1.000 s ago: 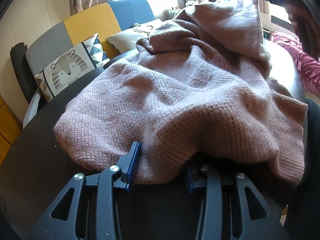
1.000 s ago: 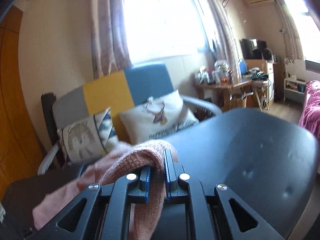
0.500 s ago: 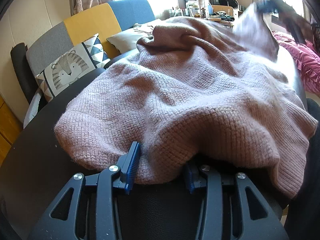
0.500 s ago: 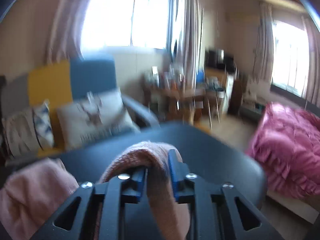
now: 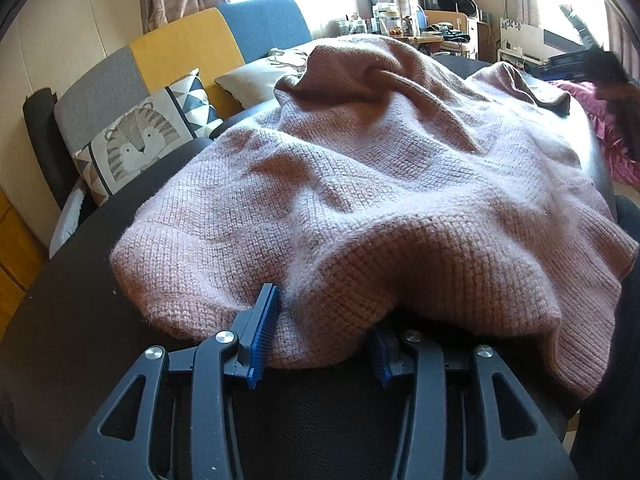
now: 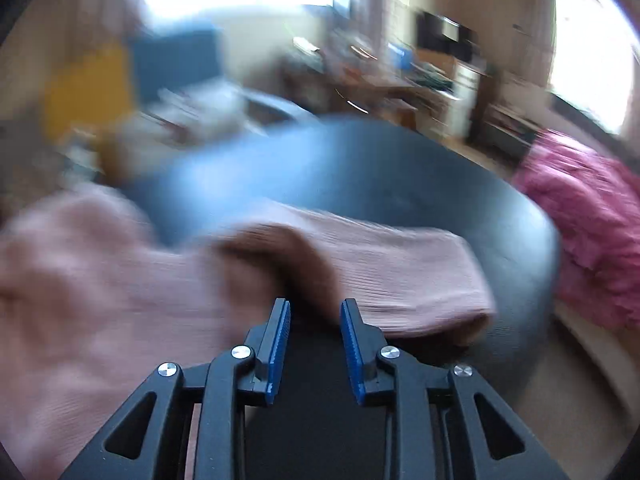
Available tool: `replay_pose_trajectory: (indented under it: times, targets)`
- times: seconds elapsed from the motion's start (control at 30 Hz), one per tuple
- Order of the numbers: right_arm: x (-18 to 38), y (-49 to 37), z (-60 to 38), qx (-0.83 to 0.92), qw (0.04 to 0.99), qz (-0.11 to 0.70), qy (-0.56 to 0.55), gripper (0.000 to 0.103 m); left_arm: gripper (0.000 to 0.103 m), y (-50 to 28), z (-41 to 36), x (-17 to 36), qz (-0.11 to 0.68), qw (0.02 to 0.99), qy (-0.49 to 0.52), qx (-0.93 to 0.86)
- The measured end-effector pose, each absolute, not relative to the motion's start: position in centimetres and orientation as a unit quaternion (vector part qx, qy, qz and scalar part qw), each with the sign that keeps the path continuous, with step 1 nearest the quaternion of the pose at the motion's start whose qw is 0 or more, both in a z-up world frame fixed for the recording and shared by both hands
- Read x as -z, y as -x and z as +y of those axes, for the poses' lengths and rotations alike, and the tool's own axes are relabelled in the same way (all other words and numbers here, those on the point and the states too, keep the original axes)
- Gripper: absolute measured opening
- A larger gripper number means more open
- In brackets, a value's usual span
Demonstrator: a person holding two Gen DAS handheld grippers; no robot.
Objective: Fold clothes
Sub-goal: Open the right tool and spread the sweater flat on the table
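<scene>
Left wrist: claw [image 5: 320,336] straddles pink sweater [image 5: 360,184].

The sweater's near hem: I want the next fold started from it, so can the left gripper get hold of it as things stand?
Probably yes. The left gripper stands open with the pink sweater bulging between its fingers on the dark table; nothing lies in between, so closing should catch the hem.

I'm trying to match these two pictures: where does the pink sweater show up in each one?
Left wrist view: the pink sweater fills the middle, its near hem lying between the open jaws.
Right wrist view: blurred, it spreads across the left and centre, just ahead of the open jaws.
Shared landmark: the dark round table under it.
</scene>
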State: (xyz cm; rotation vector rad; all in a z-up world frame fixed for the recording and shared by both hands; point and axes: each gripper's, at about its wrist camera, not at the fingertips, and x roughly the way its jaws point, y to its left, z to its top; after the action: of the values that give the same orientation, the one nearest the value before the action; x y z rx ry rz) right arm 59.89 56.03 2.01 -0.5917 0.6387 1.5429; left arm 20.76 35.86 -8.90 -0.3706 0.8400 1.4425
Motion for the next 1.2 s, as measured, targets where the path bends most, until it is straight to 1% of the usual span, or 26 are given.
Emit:
replay_pose_trajectory:
  times: [0.07,0.17,0.3,0.4,0.47,0.53,0.63,0.8,1.0,1.03,1.07,1.1,1.2]
  targets:
    - [-2.5,-57.1,54.0,-0.719,0.572,0.281,0.276,0.027,0.050,-20.9,35.7,8.9,0.374,0.653,0.157,-0.639]
    - [-2.1,-52.9,50.9,-0.766,0.499,0.278,0.293,0.027,0.050,-21.2,35.4,8.8,0.380,0.649,0.145,-0.642]
    - [-1.5,-47.5,47.4,-0.811,0.437,0.239,0.306,0.027,0.050,-21.9,34.4,8.7,0.397,0.645,0.112,-0.643]
    - [0.7,-43.3,46.3,-0.826,0.397,0.239,0.321,0.027,0.050,-22.4,33.5,8.6,0.405,0.649,0.091,-0.637]
    - [3.1,-41.1,45.9,-0.801,0.409,0.243,0.363,0.028,0.050,-23.1,32.5,8.5,0.412,0.663,0.069,-0.621]
    - [3.7,-41.0,45.2,-0.804,0.431,0.244,0.329,0.030,0.050,-24.3,31.4,9.0,0.438,0.660,0.019,-0.610]
    - [4.0,-42.1,44.5,-0.811,0.441,0.276,0.269,0.030,0.051,-25.7,30.8,9.5,0.468,0.644,-0.052,-0.603]
    - [4.2,-42.9,43.9,-0.819,0.434,0.297,0.229,0.030,0.051,-26.9,32.4,9.5,0.479,0.635,-0.088,-0.599]
    - [4.3,-43.3,42.8,-0.822,0.437,0.289,0.223,0.030,0.051,-28.5,33.8,9.4,0.456,0.639,-0.102,-0.611]
    - [4.5,-43.6,44.0,-0.822,0.437,0.288,0.223,0.030,0.045,-28.6,34.0,9.5,0.457,0.641,-0.095,-0.610]
    - [4.5,-43.7,44.5,-0.823,0.437,0.289,0.222,0.030,0.022,-28.7,34.1,9.8,0.460,0.641,-0.087,-0.608]
    - [4.6,-43.8,44.5,-0.823,0.436,0.289,0.220,0.030,0.015,-28.8,34.4,10.1,0.469,0.638,-0.077,-0.606]
    - [4.7,-44.0,45.5,-0.826,0.428,0.300,0.212,0.030,0.012,-28.3,34.8,10.3,0.472,0.643,-0.049,-0.601]
